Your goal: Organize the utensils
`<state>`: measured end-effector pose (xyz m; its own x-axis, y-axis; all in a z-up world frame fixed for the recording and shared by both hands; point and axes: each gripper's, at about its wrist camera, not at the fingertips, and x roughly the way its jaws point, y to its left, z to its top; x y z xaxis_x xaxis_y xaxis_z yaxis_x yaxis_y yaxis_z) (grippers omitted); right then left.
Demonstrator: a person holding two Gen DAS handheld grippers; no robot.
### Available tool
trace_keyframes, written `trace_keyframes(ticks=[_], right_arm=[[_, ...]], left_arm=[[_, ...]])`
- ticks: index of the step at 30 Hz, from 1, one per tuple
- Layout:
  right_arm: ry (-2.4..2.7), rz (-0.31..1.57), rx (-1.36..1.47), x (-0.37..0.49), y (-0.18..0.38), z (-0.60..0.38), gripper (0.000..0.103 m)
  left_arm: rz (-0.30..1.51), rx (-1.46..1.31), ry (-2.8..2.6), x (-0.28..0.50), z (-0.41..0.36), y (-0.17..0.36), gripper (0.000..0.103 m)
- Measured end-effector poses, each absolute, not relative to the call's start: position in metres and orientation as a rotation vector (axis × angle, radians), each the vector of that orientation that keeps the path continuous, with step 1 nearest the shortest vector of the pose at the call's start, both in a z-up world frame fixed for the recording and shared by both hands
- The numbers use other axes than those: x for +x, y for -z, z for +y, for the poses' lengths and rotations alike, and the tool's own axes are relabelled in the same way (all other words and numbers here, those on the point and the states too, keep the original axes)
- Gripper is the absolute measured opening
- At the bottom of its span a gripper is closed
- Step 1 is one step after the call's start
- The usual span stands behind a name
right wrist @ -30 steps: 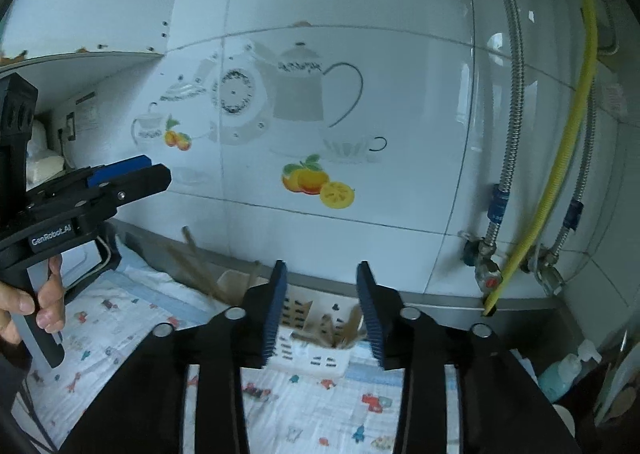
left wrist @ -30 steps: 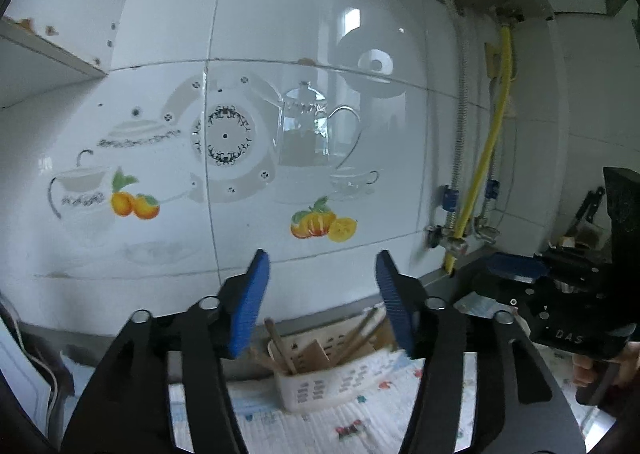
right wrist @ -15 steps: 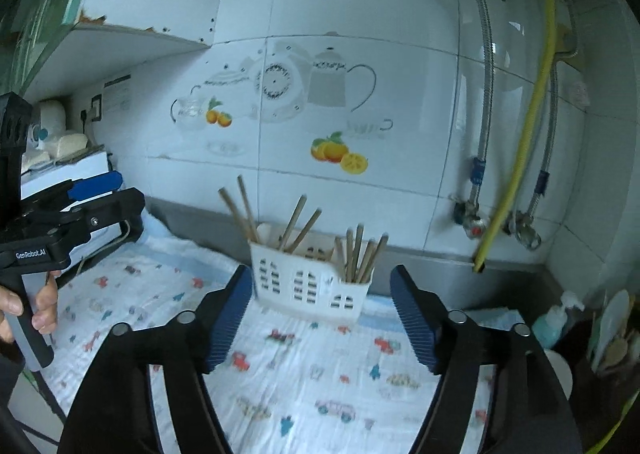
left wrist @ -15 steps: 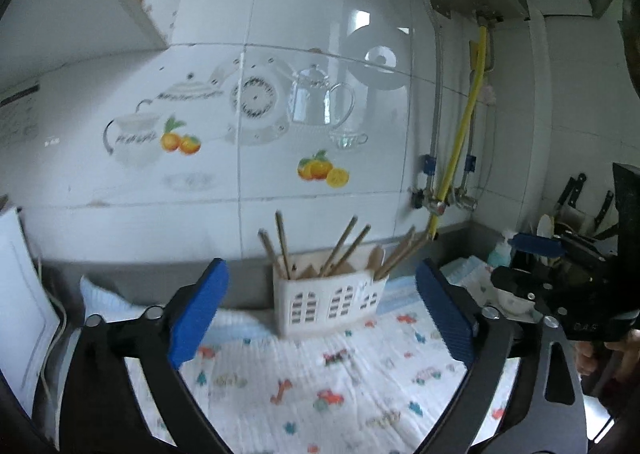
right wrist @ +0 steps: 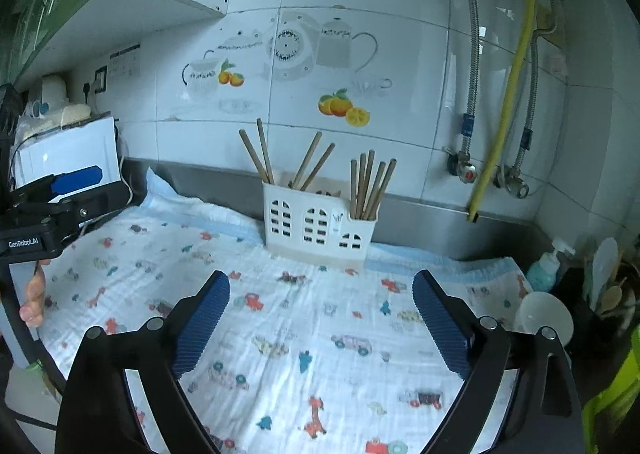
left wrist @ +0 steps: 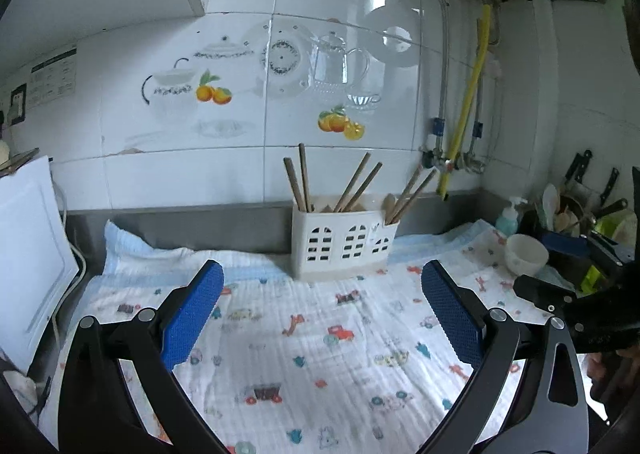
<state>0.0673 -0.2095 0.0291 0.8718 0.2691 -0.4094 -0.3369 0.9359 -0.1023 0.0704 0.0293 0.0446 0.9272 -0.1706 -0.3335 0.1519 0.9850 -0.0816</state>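
Observation:
A white plastic utensil holder (left wrist: 344, 246) (right wrist: 316, 225) stands at the back of the counter against the tiled wall. Wooden chopsticks (left wrist: 302, 181) (right wrist: 370, 185) stick up from its compartments, and a wooden spoon (left wrist: 390, 201) leans in the right one. My left gripper (left wrist: 320, 268) hangs open and wide over the patterned cloth (left wrist: 320, 354), well short of the holder. My right gripper (right wrist: 321, 278) is beside it, its jaws opening with nothing between them. Each gripper shows at the edge of the other's view, with a hand on its grip.
A white bowl (left wrist: 526, 254) (right wrist: 544, 314) and a soap bottle (left wrist: 508, 217) (right wrist: 546, 266) sit at the right. Behind them is a rack with knives and spoons (left wrist: 580, 205). A white appliance (right wrist: 68, 149) stands at the left, pipes and a yellow hose (right wrist: 504, 113) on the wall.
Both grippers have drawn back from the holder and sunk toward the cloth. Their jaws have spread from narrow to wide. The holder now looks smaller and farther off.

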Motion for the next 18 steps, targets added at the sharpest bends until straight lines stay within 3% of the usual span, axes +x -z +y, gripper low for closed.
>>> trace_keyframes(ticks=[18], right_arm=[[-0.257,0.459,-0.125,0.051,-0.002,-0.216,0.093]], left_arm=[[0.4,-0.068,0.168,0.049,0.023,-0.023,0.098]])
